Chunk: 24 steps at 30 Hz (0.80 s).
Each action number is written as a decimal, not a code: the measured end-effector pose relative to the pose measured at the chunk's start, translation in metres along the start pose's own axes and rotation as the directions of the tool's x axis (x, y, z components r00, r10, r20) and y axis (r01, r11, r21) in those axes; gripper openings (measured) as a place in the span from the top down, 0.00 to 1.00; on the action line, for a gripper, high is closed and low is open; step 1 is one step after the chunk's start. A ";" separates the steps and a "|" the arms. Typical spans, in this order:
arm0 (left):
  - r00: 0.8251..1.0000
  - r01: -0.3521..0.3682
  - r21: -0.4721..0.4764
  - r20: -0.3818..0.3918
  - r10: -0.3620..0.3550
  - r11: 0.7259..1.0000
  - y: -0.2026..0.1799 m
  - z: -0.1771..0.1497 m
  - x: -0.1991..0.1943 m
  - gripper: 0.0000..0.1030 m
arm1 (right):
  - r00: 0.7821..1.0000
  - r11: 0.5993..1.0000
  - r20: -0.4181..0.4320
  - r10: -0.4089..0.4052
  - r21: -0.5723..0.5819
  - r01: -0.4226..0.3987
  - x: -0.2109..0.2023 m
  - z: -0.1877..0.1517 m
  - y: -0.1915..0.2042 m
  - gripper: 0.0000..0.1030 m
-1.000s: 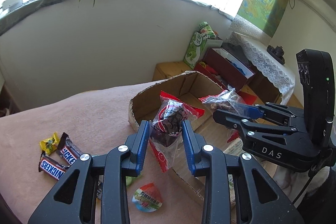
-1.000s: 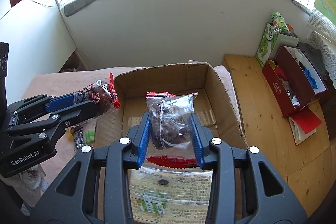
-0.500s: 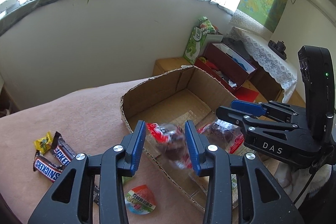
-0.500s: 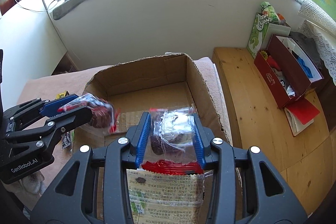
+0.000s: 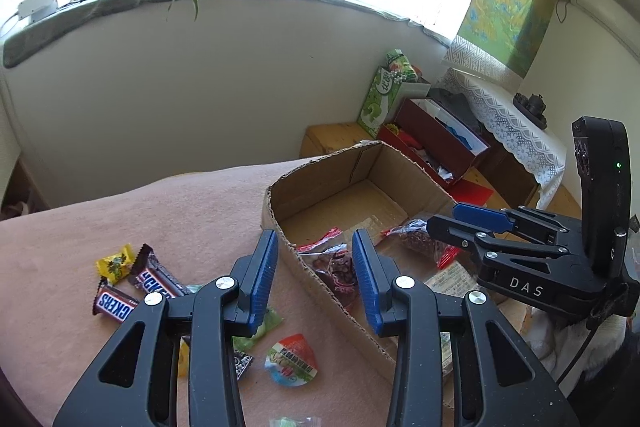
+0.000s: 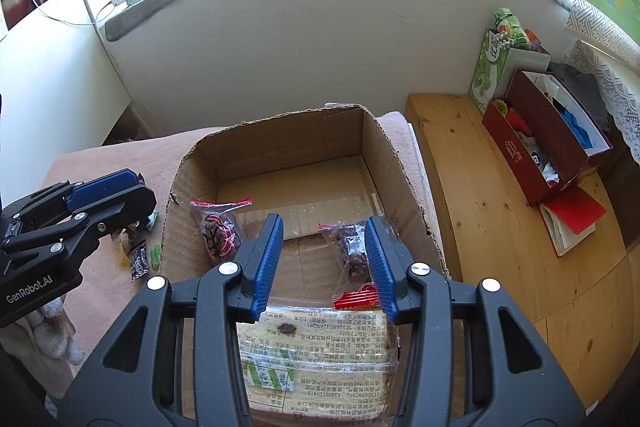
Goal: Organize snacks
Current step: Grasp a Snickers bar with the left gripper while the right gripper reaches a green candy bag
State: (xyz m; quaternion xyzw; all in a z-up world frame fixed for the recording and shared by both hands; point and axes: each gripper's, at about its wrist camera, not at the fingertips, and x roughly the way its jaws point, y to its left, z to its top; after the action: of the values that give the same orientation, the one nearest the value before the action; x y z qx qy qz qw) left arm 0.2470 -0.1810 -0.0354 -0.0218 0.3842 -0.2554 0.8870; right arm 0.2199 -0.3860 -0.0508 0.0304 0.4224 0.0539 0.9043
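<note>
both bags have just dropped into the cardboard box (image 6: 280, 147): left hand-held gripper (image 5: 316, 279) open and empty, right hand-held gripper (image 6: 324, 259) opening, its bag (image 6: 352, 251) released below. loose candy beside the left one comes next.

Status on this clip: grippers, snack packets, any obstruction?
Left gripper open, empty. Right gripper opening, clear of its packet. Both packets in cardboard box; other packet beside it. Nothing in the way.
</note>
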 end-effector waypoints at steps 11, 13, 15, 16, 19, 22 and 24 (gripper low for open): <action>0.997 -0.055 -0.076 0.052 0.059 0.996 0.051 -0.016 -0.048 0.64 | 0.997 0.997 0.050 0.051 -0.064 -0.047 -0.034 -0.014 0.042 0.57; 0.995 -0.069 -0.092 0.058 0.075 0.993 0.061 -0.020 -0.056 0.64 | 0.996 0.995 0.053 0.066 -0.084 -0.061 -0.039 -0.019 0.054 0.57; 0.994 -0.083 -0.116 0.062 0.091 0.990 0.073 -0.024 -0.064 0.64 | 0.995 0.992 0.054 0.084 -0.104 -0.078 -0.044 -0.024 0.067 0.57; 0.993 -0.088 -0.129 0.063 0.096 0.988 0.078 -0.027 -0.067 0.64 | 0.994 0.990 0.053 0.095 -0.113 -0.088 -0.046 -0.027 0.073 0.57; 0.992 -0.103 -0.156 0.060 0.114 0.982 0.092 -0.034 -0.073 0.64 | 0.990 0.983 0.050 0.128 -0.137 -0.121 -0.050 -0.037 0.093 0.57; 0.991 -0.116 -0.181 0.050 0.127 0.977 0.105 -0.042 -0.077 0.64 | 0.985 0.974 0.040 0.169 -0.162 -0.161 -0.053 -0.049 0.113 0.57; 0.990 -0.122 -0.195 0.040 0.132 0.973 0.113 -0.049 -0.077 0.63 | 0.981 0.967 0.028 0.193 -0.175 -0.186 -0.053 -0.059 0.126 0.57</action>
State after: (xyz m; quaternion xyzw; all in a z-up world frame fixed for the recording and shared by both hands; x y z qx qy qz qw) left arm 0.2182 -0.0395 -0.0450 -0.0892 0.3841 -0.1591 0.9051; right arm 0.1322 -0.2675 -0.0354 -0.0062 0.3910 0.1756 0.9035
